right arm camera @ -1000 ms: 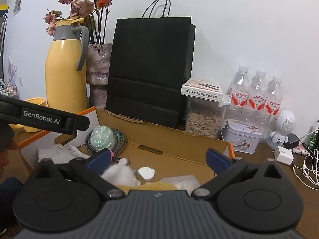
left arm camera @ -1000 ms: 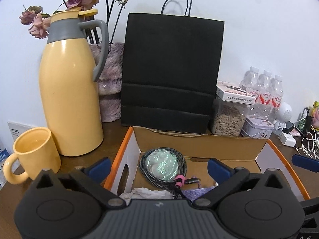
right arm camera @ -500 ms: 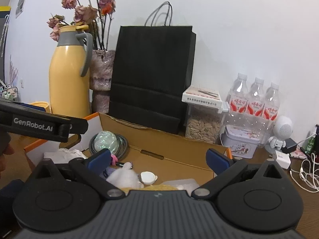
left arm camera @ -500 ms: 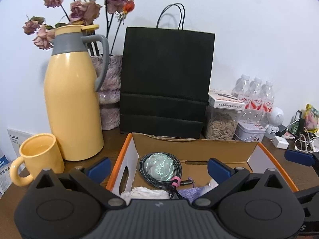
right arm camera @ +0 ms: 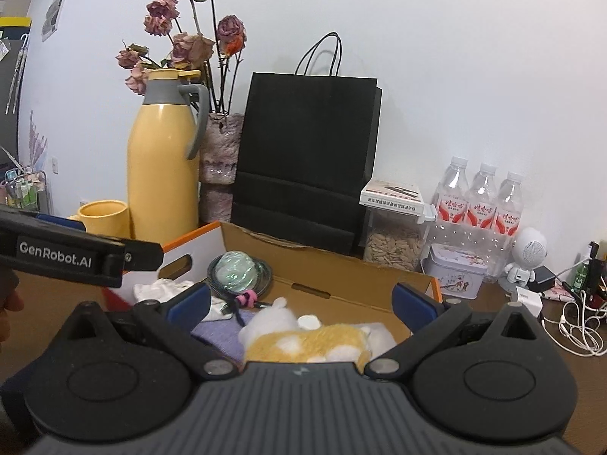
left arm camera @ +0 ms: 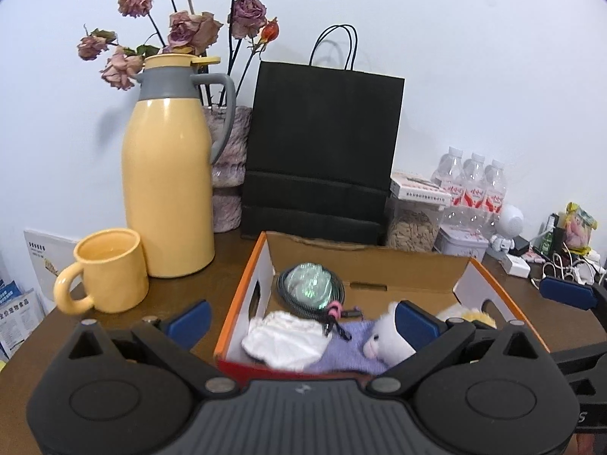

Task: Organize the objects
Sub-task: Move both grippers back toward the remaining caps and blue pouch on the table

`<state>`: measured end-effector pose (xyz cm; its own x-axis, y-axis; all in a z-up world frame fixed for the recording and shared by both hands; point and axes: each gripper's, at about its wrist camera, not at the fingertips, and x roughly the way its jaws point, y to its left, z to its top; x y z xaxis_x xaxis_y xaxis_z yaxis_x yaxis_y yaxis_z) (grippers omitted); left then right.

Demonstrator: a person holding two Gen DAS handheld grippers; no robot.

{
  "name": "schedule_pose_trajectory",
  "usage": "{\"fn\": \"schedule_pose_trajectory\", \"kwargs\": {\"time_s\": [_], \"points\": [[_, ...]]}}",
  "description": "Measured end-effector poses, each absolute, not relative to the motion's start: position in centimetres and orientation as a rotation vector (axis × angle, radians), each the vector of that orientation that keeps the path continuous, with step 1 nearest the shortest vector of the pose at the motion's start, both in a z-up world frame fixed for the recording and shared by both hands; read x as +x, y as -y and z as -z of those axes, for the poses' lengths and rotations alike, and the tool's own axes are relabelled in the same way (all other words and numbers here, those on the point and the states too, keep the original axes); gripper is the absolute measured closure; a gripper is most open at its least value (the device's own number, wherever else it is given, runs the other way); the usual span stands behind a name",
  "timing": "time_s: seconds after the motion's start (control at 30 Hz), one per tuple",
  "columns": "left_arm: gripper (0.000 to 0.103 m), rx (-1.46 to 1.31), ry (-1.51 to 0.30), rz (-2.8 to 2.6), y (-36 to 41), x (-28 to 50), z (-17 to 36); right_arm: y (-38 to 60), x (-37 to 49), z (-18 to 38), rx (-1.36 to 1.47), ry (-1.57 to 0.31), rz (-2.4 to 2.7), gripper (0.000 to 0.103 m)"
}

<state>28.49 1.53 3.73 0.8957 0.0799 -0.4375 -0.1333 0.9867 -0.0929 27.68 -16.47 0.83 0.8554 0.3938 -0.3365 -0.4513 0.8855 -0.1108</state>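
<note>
While both tools hover over the near edge of the cardboard box point(left arm camera: 402, 265), nothing is gripped; the stock reads as follows.

Item 1, left gripper point(left arm camera: 301, 316): jaws spread wide, empty, one fingertip outside the box's orange-edged left wall, the other above the contents.

Item 2, right gripper point(right arm camera: 299, 303): jaws likewise wide, empty, straddling the box's near right portion.

Item 3, box contents. Coiled cable point(left arm camera: 310, 291) ringing an iridescent ball point(left arm camera: 308, 285), at 12 o'clock from the left tool. White cloth point(left arm camera: 286, 335), crumpled, at the near left corner. Purple knit point(left arm camera: 347, 349) under it and spreading right. Plush toy point(right arm camera: 303, 335), white and orange, lying on its side at 12 o'clock from the right tool, just beside a small white cap point(right arm camera: 308, 321).

Item 4, surrounds on the table point(left arm camera: 227, 250): yellow jug point(left arm camera: 167, 185) and yellow mug point(left arm camera: 110, 269) at 10 o'clock of the box; black paper bag point(left arm camera: 322, 151) behind it at 12; seed jar point(right arm camera: 394, 244), tin point(right arm camera: 455, 276) and water bottles point(right arm camera: 478, 204) at 2 o'clock.

Handling note (judgement): the step appears to be choosing a piece to lift out or resettle. The plush is soft and bulky, so a deep pinch across its body should hold better than a nip at the fur. The cable coil may unwind if caught by a single loop; taking it at the pink tie point(left arm camera: 334, 308) seems safer. Keep the left tool's outer fingertip from snagging the box wall on descent.
</note>
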Motion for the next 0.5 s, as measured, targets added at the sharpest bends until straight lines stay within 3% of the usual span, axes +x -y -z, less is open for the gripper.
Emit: {"fn": "schedule_pose_trajectory", "kwargs": {"time_s": [0.5], "points": [[0.000,-0.087,-0.507,-0.143,-2.5,23.0,-1.9,16.2,22.5,0.6,-0.182,-0.356,-0.457,0.000]]}}
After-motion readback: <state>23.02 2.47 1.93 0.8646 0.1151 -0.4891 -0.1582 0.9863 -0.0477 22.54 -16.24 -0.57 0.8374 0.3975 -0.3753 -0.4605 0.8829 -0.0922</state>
